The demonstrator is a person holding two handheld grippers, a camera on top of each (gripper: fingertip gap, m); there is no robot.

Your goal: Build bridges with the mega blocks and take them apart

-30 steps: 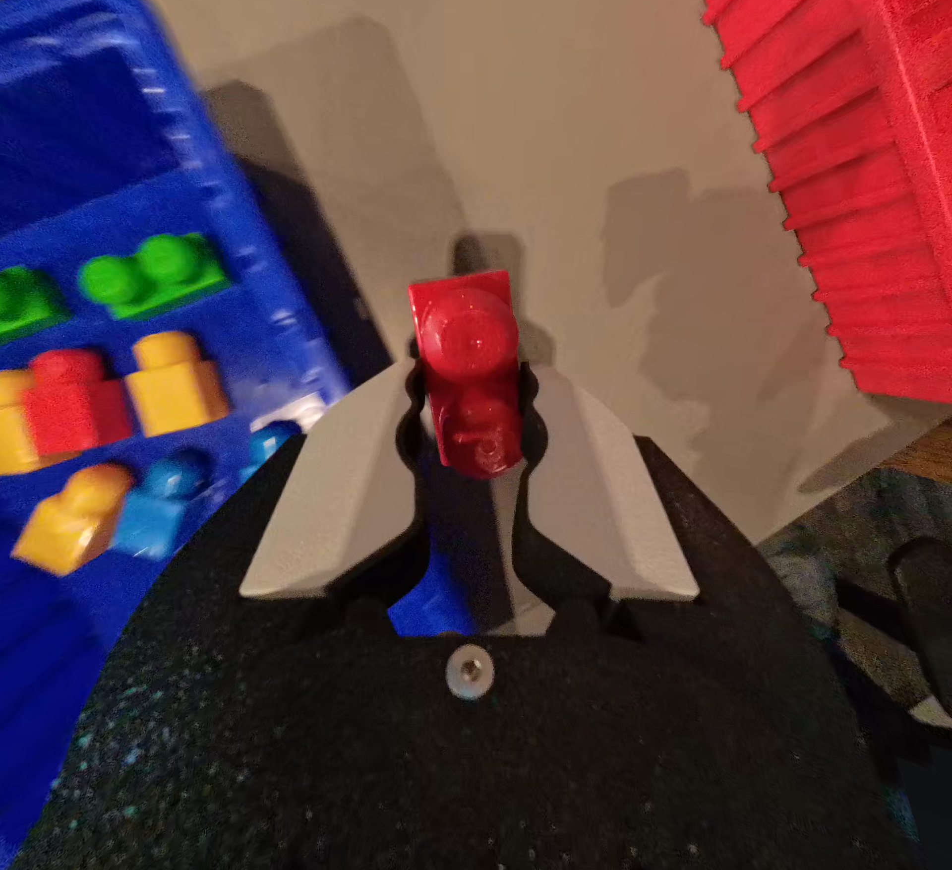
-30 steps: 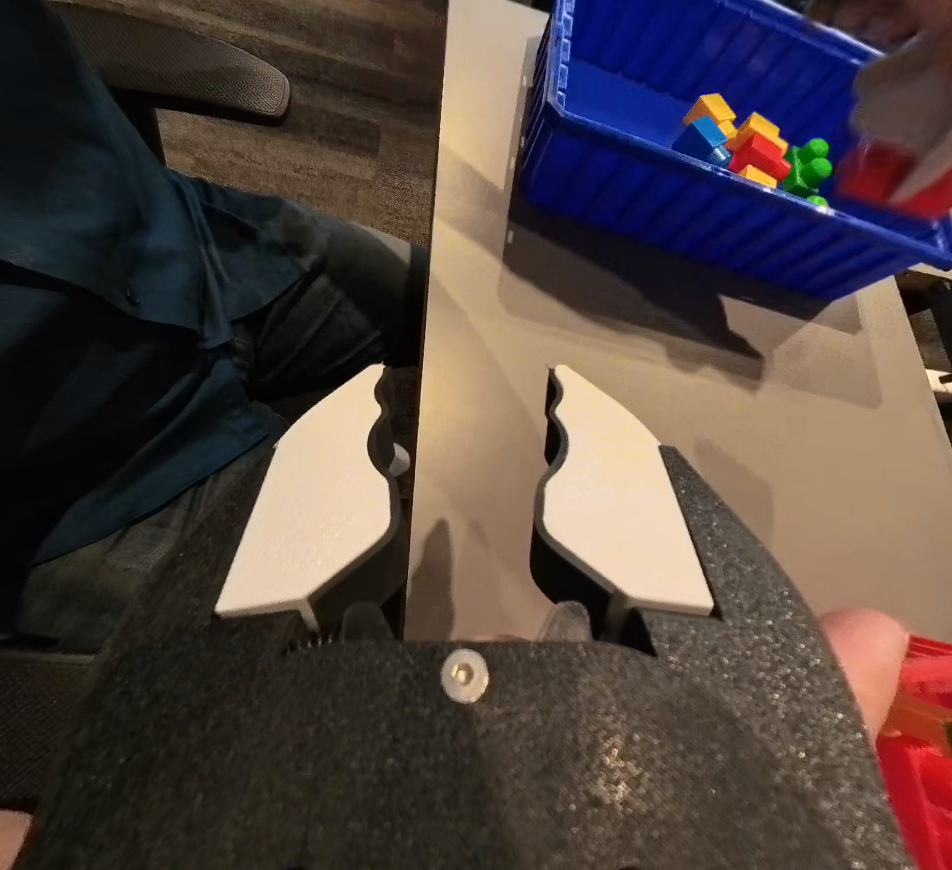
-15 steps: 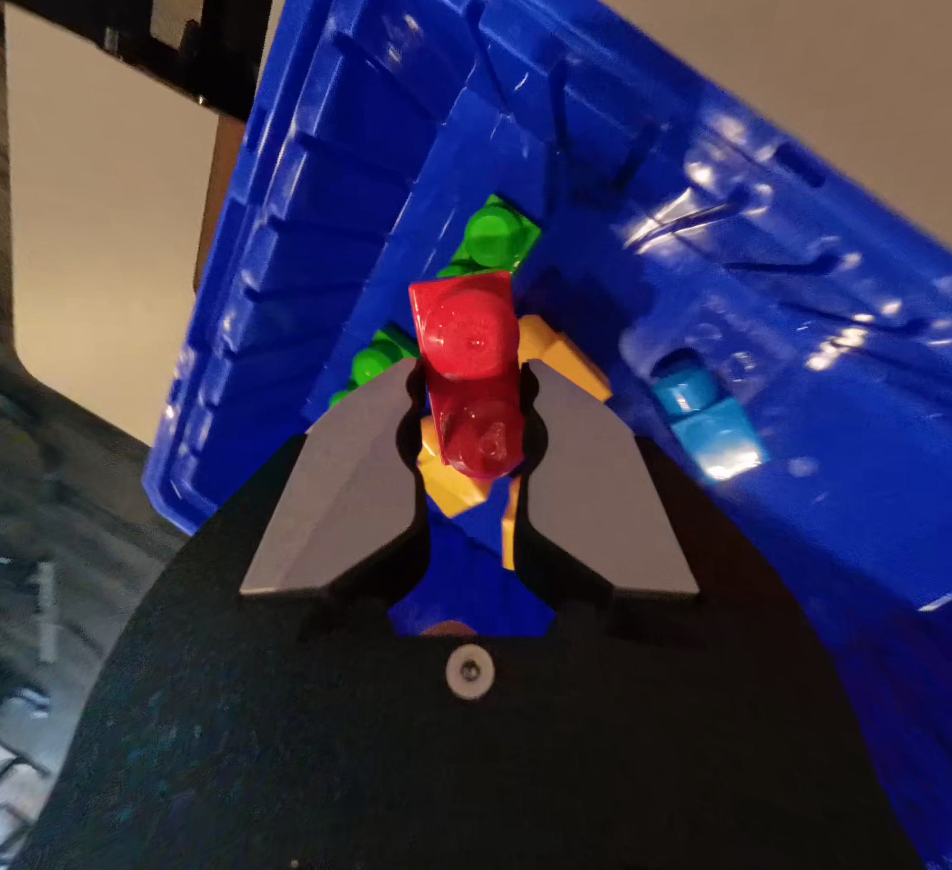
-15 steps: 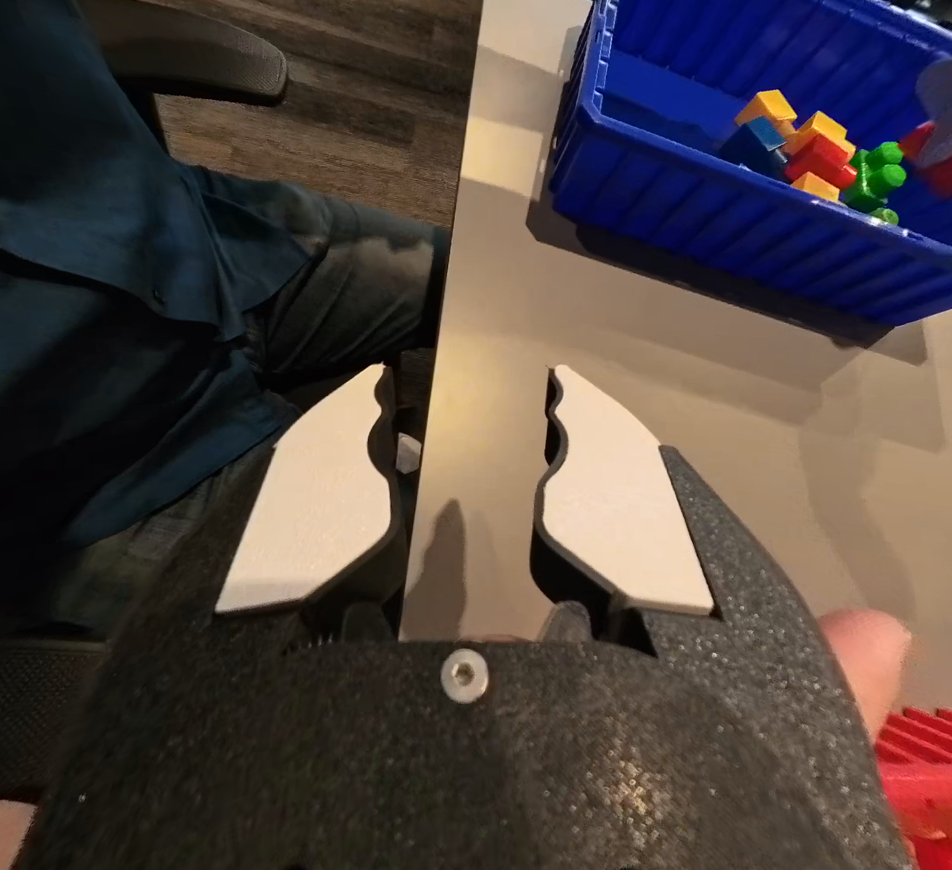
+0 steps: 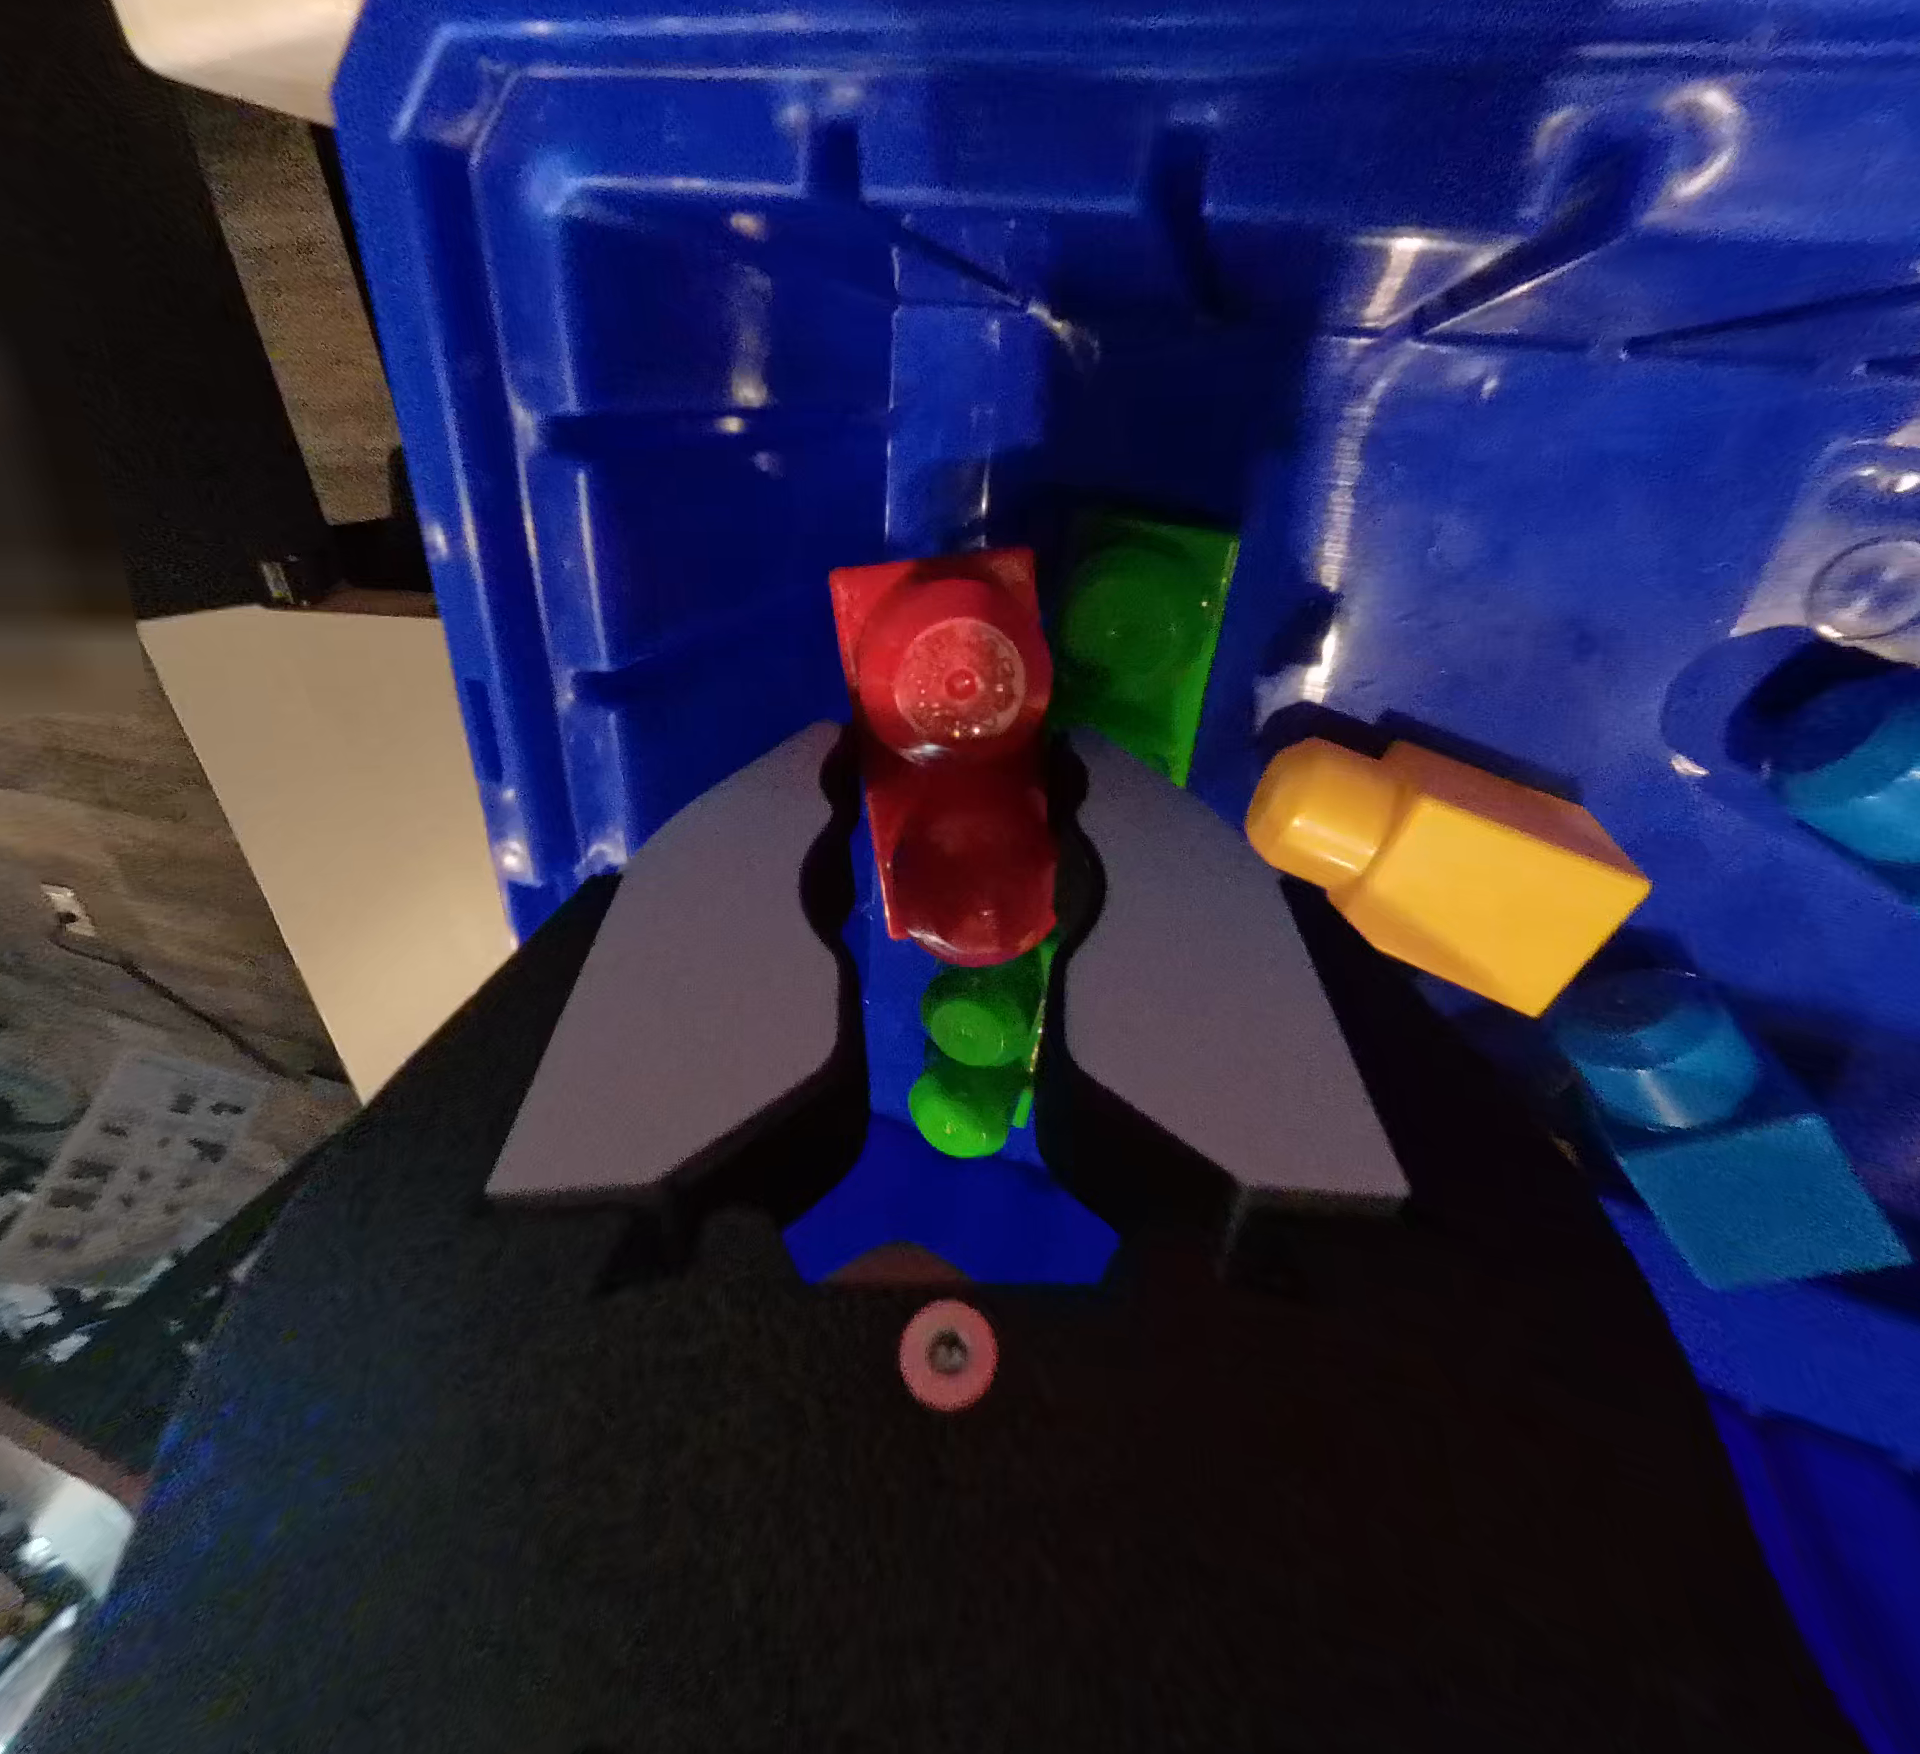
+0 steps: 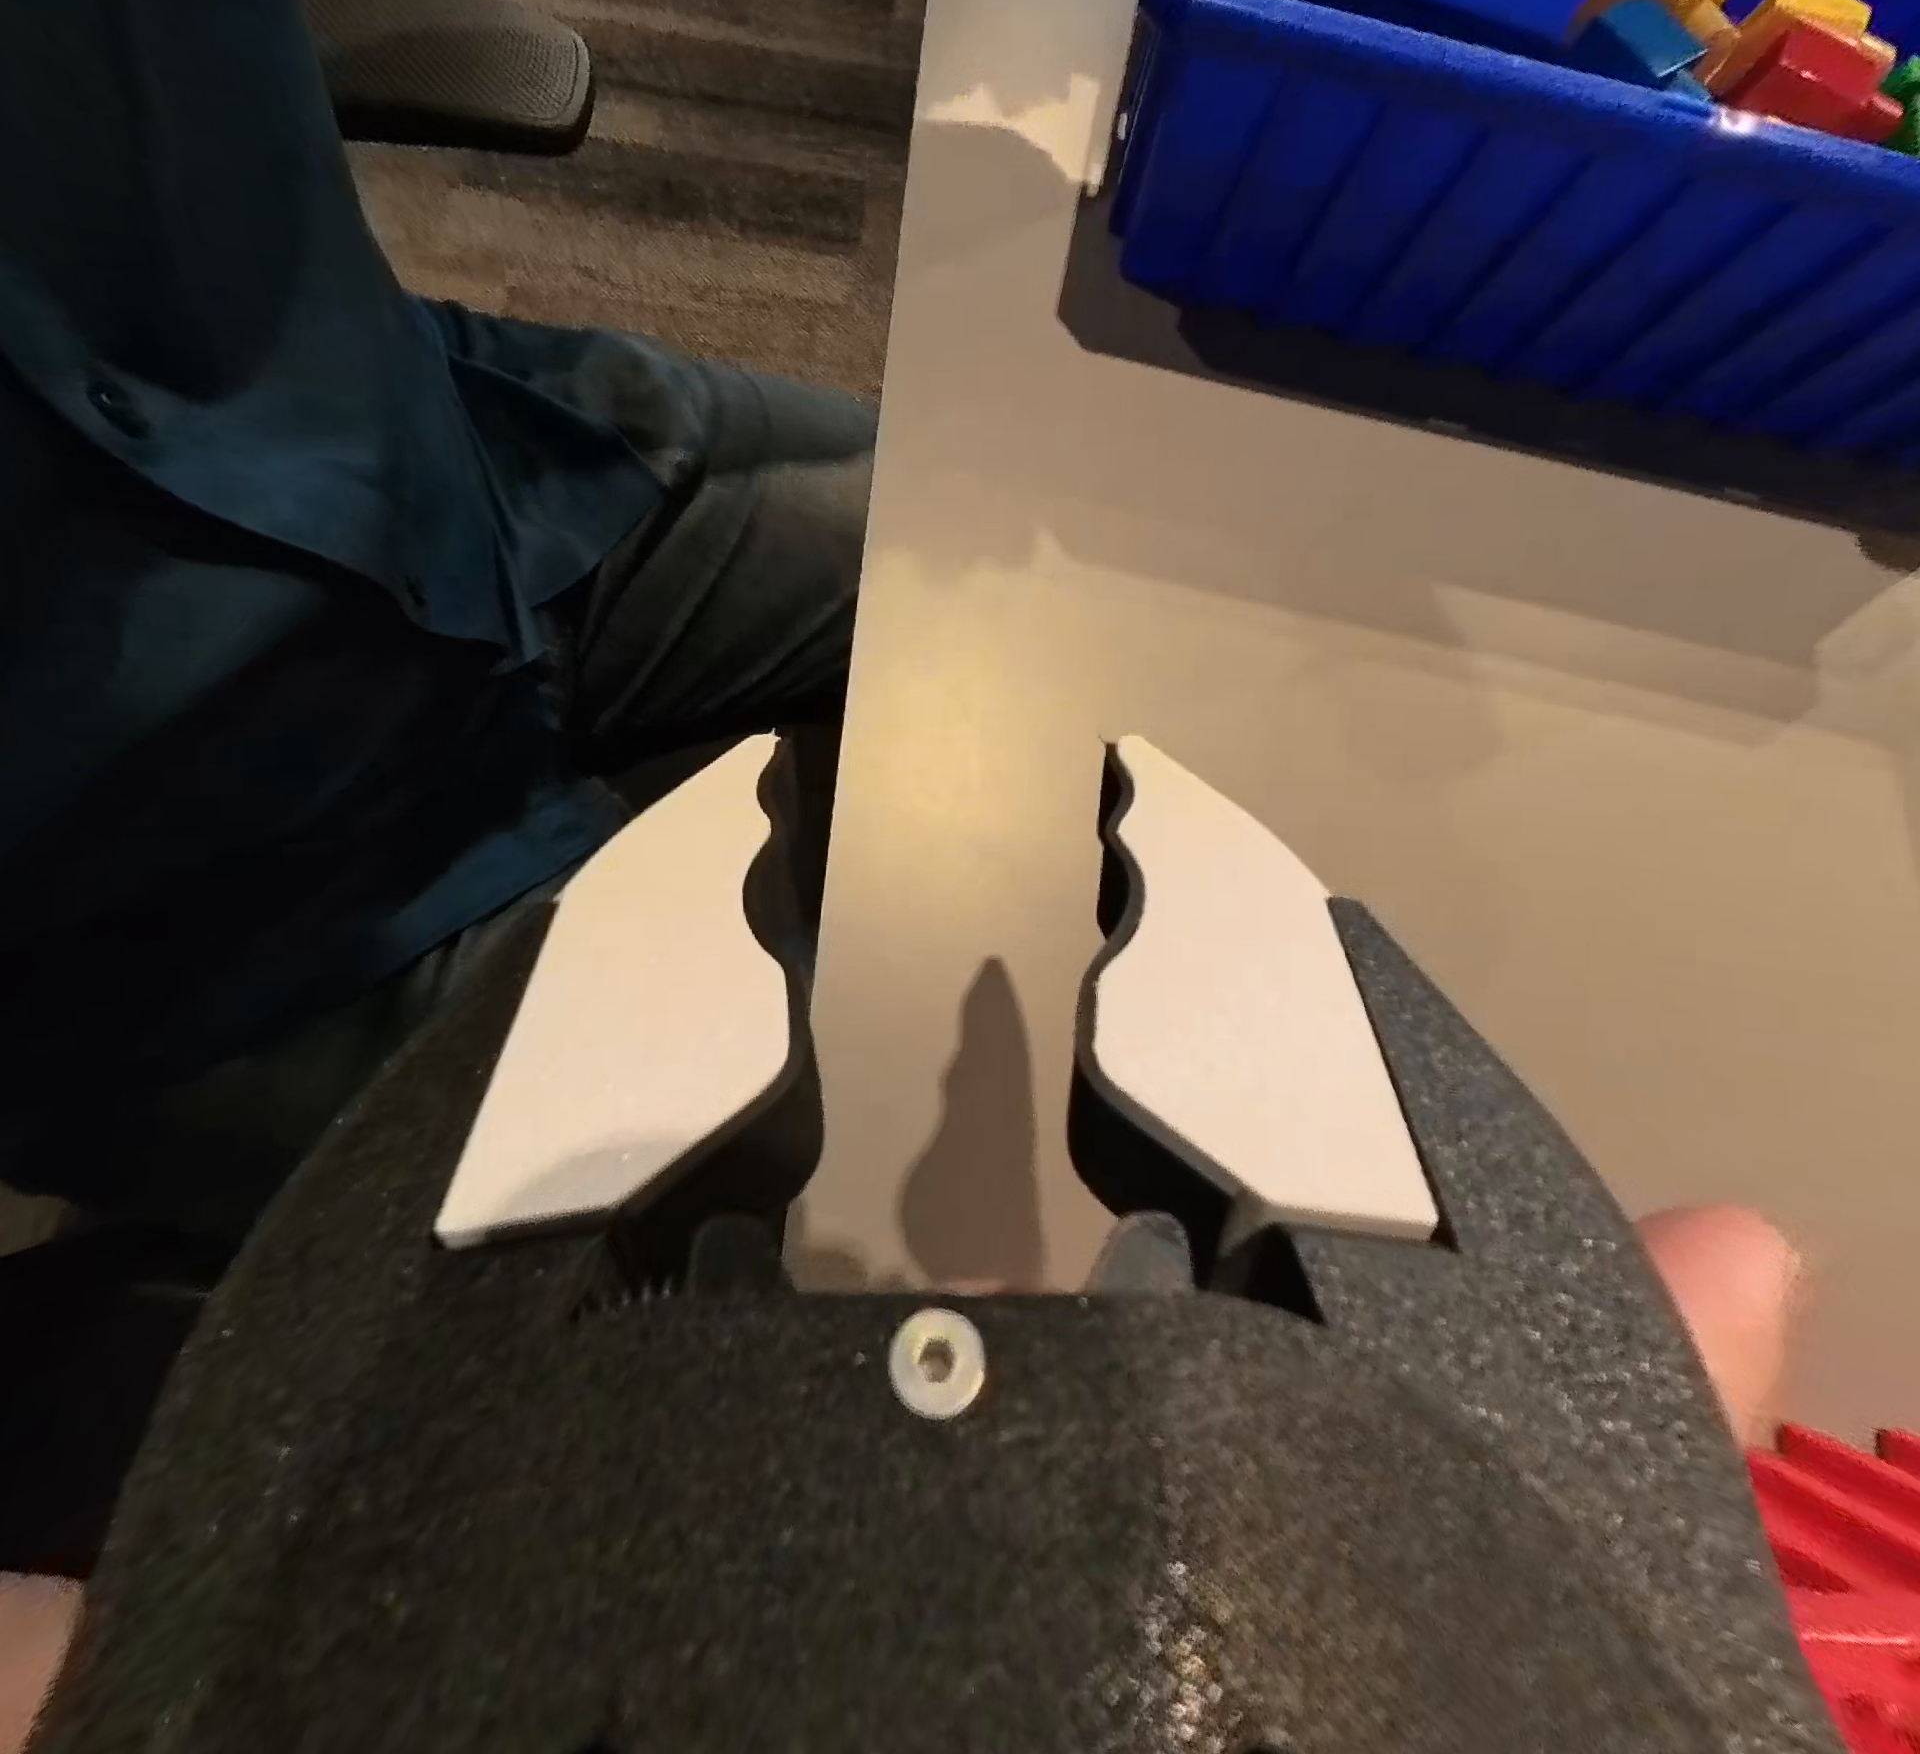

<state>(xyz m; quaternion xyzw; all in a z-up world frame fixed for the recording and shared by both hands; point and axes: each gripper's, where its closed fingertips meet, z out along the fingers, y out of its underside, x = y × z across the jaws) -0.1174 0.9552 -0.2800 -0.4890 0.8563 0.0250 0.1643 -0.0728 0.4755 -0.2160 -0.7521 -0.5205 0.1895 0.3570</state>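
My left gripper (image 5: 951, 748) is shut on a red two-stud block (image 5: 951, 748) and holds it inside the blue bin (image 5: 665, 333), near the bin's left wall. Under and beside it lie green blocks (image 5: 1138, 634), a yellow block (image 5: 1444, 857) and light blue blocks (image 5: 1662, 1050). My right gripper (image 6: 940, 748) is open and empty, over the near left edge of the beige table (image 6: 1351, 717). The blue bin (image 6: 1507, 229) with its blocks (image 6: 1808, 63) shows at the upper right of the right wrist view.
A red ribbed bin (image 6: 1849, 1600) is at the lower right of the right wrist view. A person in a dark shirt (image 6: 260, 457) sits left of the table, with a chair armrest (image 6: 457, 63) behind. A fingertip (image 6: 1725, 1289) rests by my right gripper.
My left gripper carried the red block from over the table to inside the blue bin, moving lower among the blocks. My right gripper stayed open and shifted slightly along the table edge.
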